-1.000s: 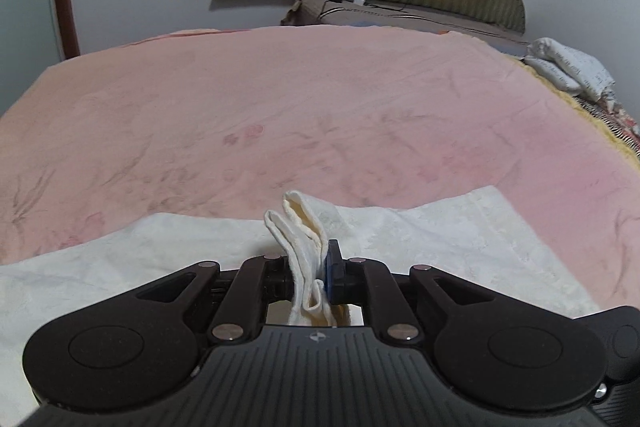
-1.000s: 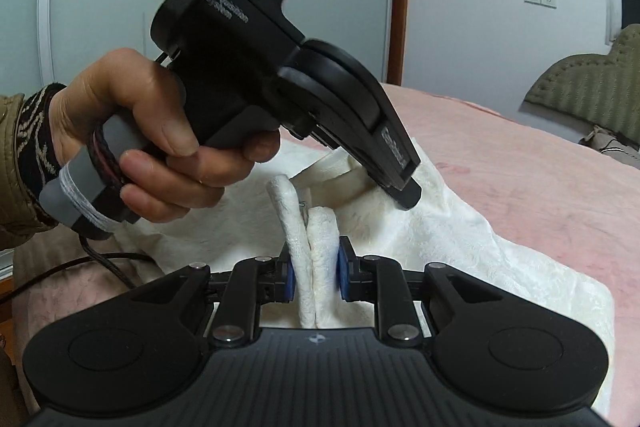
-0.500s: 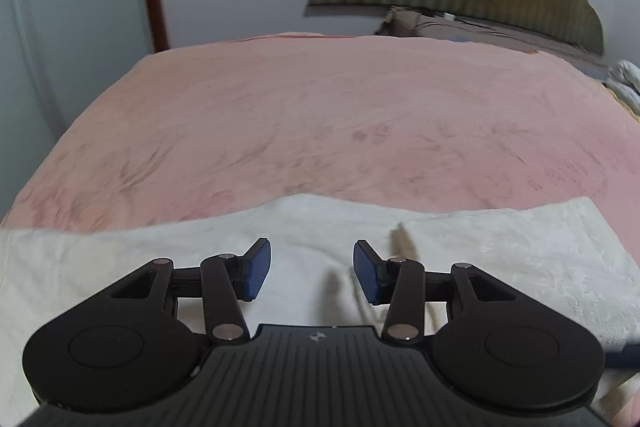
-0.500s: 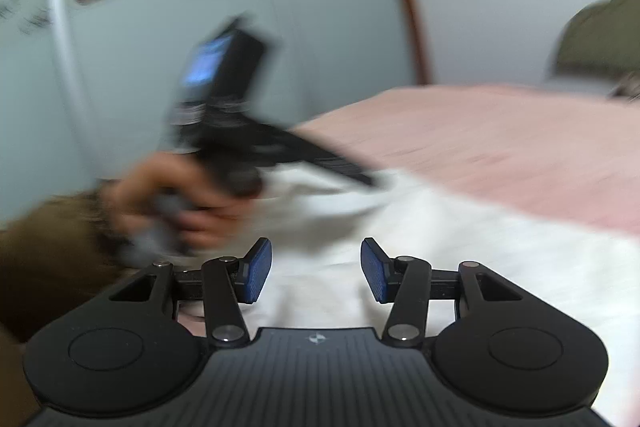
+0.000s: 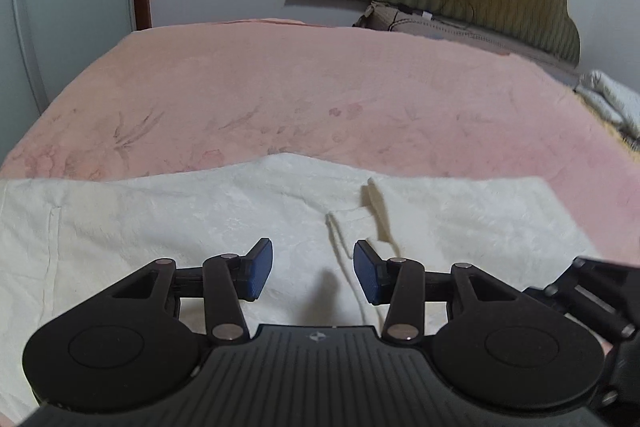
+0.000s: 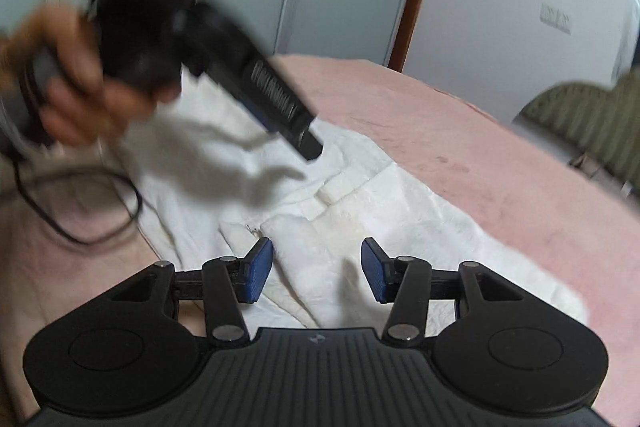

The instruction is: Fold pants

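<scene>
Your left gripper (image 5: 313, 270) has its jaws spread wide, blue pads (image 5: 259, 269) apart and holding nothing. Your right gripper (image 6: 317, 270) is equally spread and empty. Your left hand (image 6: 76, 83) (blurred in the right wrist view) wraps the left tool's handle.

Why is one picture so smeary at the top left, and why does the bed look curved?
Right wrist view: the left gripper and the hand holding it are smeared by motion blur, while the white pants and the right gripper stay fairly sharp. Left wrist view: mostly sharp; the fisheye lens bows the pink bedspread and darkens the corners. Soft light, faint shadows.
</scene>
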The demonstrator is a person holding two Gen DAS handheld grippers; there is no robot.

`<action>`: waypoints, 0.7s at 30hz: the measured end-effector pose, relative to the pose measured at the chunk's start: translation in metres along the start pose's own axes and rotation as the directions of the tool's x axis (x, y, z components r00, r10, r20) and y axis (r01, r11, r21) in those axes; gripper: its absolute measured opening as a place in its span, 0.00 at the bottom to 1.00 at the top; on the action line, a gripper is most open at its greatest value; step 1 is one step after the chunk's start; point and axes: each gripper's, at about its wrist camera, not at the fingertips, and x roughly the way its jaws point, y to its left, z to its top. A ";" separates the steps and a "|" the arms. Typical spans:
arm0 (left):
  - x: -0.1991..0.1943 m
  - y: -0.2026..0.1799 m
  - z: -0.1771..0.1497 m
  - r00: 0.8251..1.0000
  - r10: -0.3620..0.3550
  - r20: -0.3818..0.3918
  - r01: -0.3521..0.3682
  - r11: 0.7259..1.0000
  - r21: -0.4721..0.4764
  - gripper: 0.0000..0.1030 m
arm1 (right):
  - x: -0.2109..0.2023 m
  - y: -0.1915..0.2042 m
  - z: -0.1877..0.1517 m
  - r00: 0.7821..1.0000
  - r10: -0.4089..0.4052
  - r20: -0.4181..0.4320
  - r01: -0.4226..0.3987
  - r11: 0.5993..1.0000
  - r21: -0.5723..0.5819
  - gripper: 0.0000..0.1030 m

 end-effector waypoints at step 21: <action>0.040 0.007 -0.009 0.852 -0.510 -0.121 0.380 0.759 -0.528 0.49 | -0.010 -0.061 -0.023 0.965 0.179 0.190 -0.243 0.880 0.409 0.08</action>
